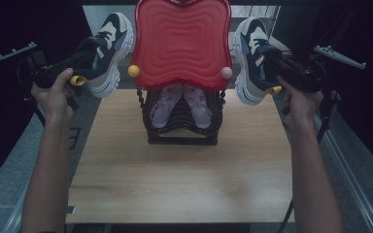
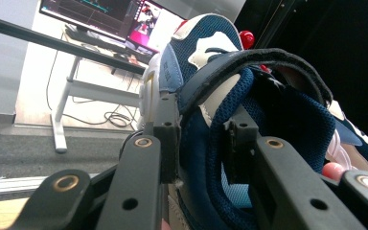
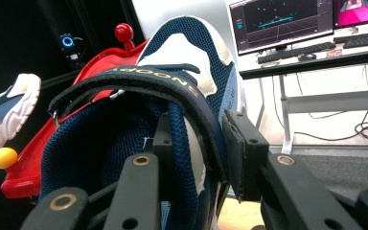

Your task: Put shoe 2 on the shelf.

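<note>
Two navy, blue and white sneakers hang in the air on either side of a red wavy shelf top [image 1: 182, 43]. My left gripper [image 1: 93, 54] is shut on the left sneaker [image 1: 112, 36] at its collar. In the left gripper view one jaw is outside the heel wall and the other inside the sneaker [image 2: 196, 48], pads pressing the collar between them at the left gripper [image 2: 201, 139]. My right gripper [image 1: 268, 59] is shut the same way on the right sneaker [image 1: 250, 43]. In the right gripper view the right gripper [image 3: 199, 139] clamps the strapped collar of its sneaker [image 3: 182, 52].
Under the red top stands a black shoe rack [image 1: 182, 133] holding a pair of lilac shoes [image 1: 167, 104] on the wooden table [image 1: 184, 179]. A yellow knob [image 1: 133, 71] and a pink knob [image 1: 226, 73] stick out at the top's front corners. Desks with monitors [image 3: 278, 21] stand beyond.
</note>
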